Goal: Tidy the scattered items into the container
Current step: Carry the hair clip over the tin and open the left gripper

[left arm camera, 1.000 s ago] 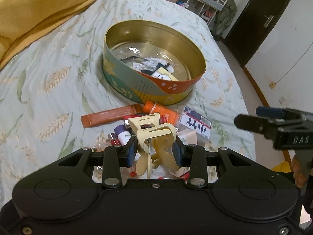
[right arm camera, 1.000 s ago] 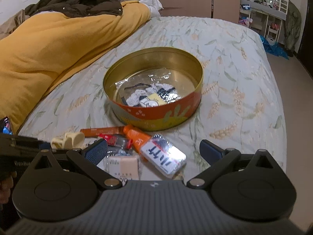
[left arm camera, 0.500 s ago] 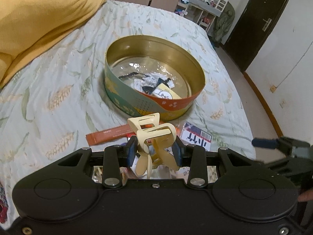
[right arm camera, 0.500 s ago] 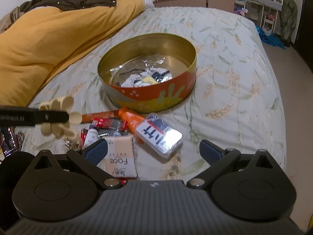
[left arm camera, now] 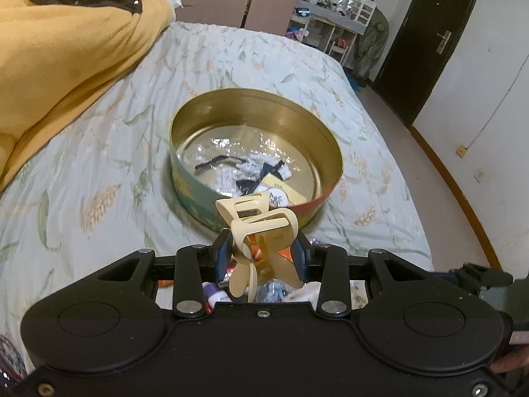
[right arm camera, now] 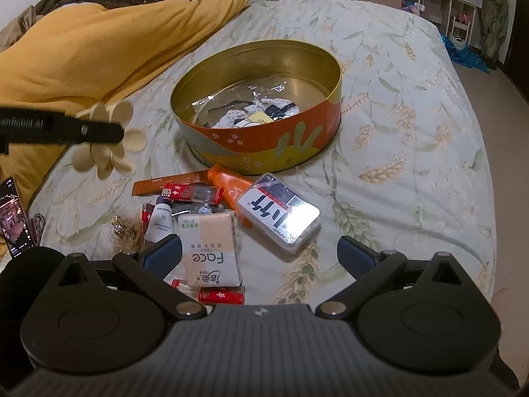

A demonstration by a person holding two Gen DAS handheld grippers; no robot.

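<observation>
At lower centre of the left wrist view, the left claw [left arm camera: 261, 253] grips a cream hair clip [left arm camera: 261, 231] raised before the round tin [left arm camera: 256, 158] on the bed [left arm camera: 99, 178], likely for dropping in, while the right claw [right arm camera: 259, 258] hangs wide over the remaining toiletries [right arm camera: 211, 218].

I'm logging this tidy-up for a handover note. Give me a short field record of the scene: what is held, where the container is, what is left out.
surface: bed with leaf-print cover
container: round tin, open, some small items already inside
left hand-held gripper: shut on cream hair claw clip, raised in the air short of the tin
right hand-held gripper: open, empty, above the pile
still out: face tissue pack, orange tube, clear-wrapped pack, white tube, red sachets
</observation>
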